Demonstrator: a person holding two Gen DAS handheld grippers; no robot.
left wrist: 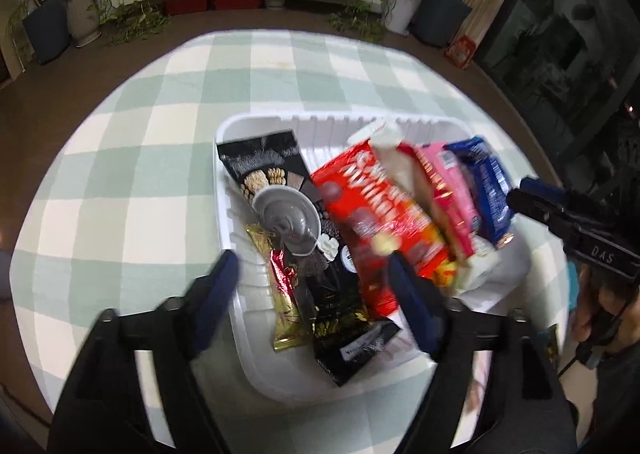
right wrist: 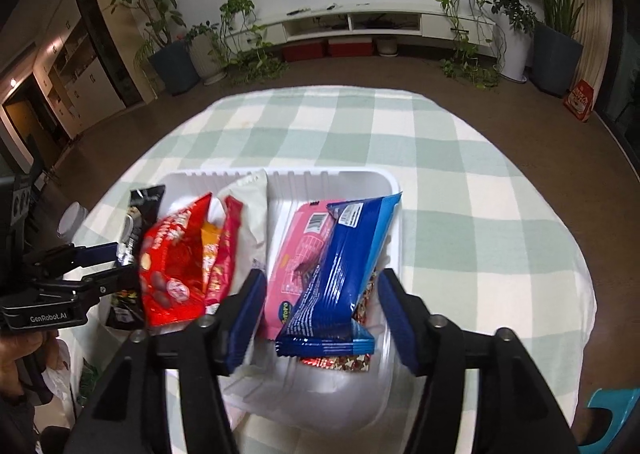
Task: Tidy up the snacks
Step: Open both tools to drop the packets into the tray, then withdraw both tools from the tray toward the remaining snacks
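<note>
The snacks stand on edge side by side in the white bin (right wrist: 394, 189) on the checked table, likely to fit more, the blue packet (right wrist: 340, 274) rightmost, while the left gripper (left wrist: 312, 294) and right gripper (right wrist: 320, 314) hover spread apart (holding nothing).

Both wrist cameras look steeply down from close above a white bin (left wrist: 256, 125) on a checked table (left wrist: 120, 157), each facing the far wall. The left view sits over the bin's left half, the right view over its right half (right wrist: 384, 181). They share the bin, table and plants (right wrist: 160, 13).
</note>
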